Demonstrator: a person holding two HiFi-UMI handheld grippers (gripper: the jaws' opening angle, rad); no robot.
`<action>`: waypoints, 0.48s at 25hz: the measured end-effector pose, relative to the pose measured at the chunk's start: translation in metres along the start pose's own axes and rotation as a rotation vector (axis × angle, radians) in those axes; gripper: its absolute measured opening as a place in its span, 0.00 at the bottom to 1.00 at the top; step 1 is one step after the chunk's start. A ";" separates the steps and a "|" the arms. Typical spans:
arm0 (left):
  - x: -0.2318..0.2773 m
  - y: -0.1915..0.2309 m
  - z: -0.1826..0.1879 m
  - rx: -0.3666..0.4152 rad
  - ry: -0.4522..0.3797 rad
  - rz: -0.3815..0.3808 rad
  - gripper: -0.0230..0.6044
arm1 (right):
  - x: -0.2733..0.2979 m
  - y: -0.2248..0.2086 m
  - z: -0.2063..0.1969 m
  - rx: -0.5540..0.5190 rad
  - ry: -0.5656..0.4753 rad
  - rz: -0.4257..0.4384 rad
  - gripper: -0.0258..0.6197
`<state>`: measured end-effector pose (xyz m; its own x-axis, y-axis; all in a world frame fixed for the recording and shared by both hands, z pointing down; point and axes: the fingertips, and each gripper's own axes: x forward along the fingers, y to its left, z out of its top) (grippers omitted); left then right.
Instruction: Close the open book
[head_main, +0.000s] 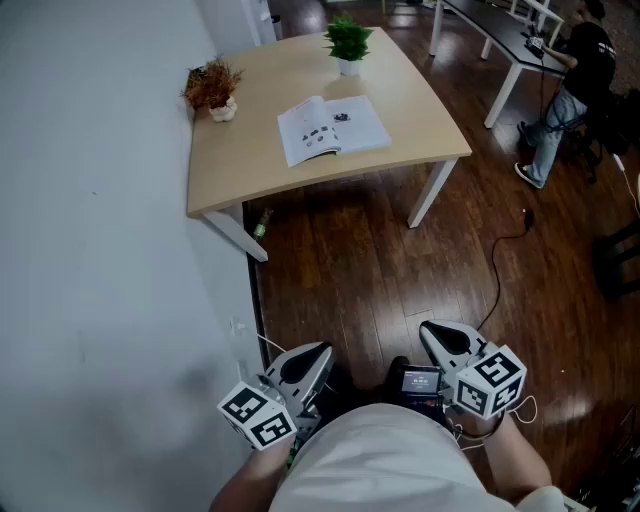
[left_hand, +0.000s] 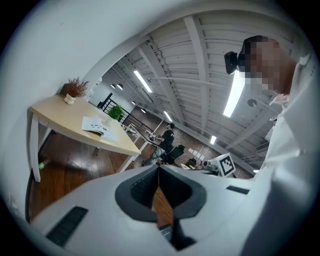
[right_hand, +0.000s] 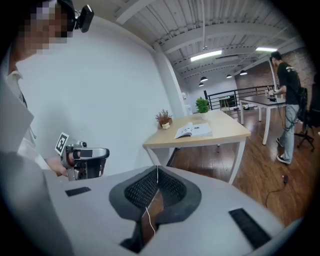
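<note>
Well short of the table (head_main: 425, 120), the left hand-held gripper (head_main: 305, 362) and right hand-held gripper (head_main: 445, 343) have their jaws pressed together, holding nothing. The book (head_main: 332, 128) lies open mid-table, with the green plant (head_main: 348, 45) at the table's far edge.

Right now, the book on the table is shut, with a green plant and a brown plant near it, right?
No, the book lies open, as the head view shows. The green plant and the brown plant do stand near it on the table.
</note>
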<state>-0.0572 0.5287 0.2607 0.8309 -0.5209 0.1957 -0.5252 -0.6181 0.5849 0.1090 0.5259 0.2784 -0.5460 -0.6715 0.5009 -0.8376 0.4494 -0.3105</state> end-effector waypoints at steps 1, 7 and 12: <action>-0.003 0.004 -0.001 -0.002 0.000 -0.004 0.04 | 0.003 0.002 -0.001 0.001 0.000 -0.004 0.04; -0.014 0.020 0.004 -0.002 0.005 -0.019 0.04 | 0.019 0.011 -0.002 0.012 0.003 -0.034 0.04; -0.017 0.032 0.006 -0.006 0.018 -0.024 0.04 | 0.026 0.013 0.003 0.015 -0.007 -0.052 0.04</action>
<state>-0.0893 0.5144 0.2717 0.8467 -0.4949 0.1954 -0.5036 -0.6268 0.5946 0.0835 0.5125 0.2846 -0.5016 -0.6982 0.5109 -0.8651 0.4050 -0.2959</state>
